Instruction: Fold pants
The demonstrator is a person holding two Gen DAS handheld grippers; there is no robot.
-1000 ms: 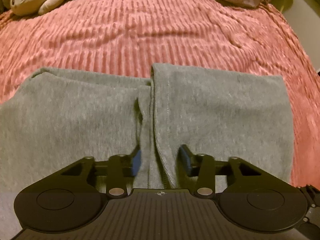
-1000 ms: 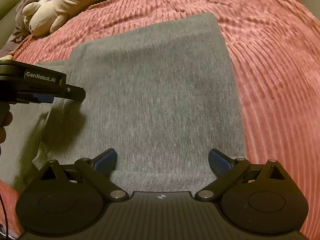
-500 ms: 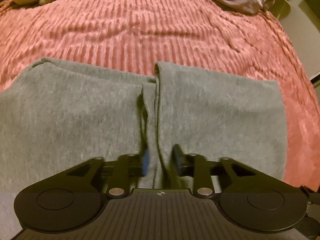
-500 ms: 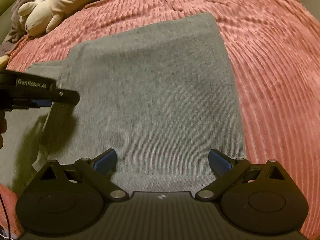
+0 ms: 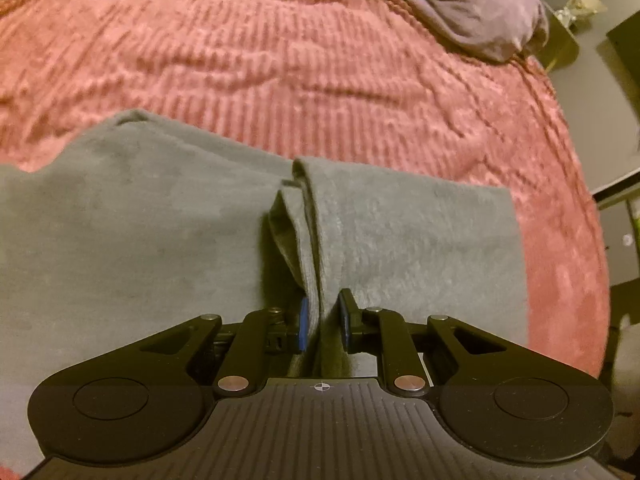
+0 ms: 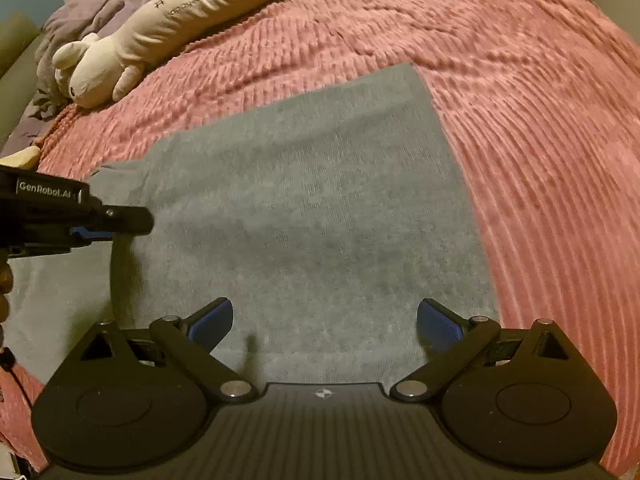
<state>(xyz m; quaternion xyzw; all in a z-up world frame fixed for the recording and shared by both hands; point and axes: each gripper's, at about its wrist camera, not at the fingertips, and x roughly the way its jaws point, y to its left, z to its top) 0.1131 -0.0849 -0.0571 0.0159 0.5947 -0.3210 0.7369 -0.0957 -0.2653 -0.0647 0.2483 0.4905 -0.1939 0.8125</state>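
Grey pants (image 5: 132,236) lie folded on the pink ribbed bedspread (image 5: 280,72). In the left wrist view my left gripper (image 5: 322,322) is shut on the raised hem edge of the pants (image 5: 310,240), where one layer ends on top of another. In the right wrist view the pants (image 6: 320,208) fill the middle. My right gripper (image 6: 325,322) is open and empty, just above the near edge of the cloth. My left gripper also shows in the right wrist view (image 6: 100,224) at the left, over the pants' left edge.
A long cream plush toy (image 6: 168,28) lies along the far edge of the bed. Purple bedding (image 5: 484,20) is bunched at the far corner. The bed's right edge drops to a grey floor (image 5: 592,92).
My left gripper has closed from open onto the pants' hem edge and lifted it slightly. The right gripper has stayed open and hardly moved.
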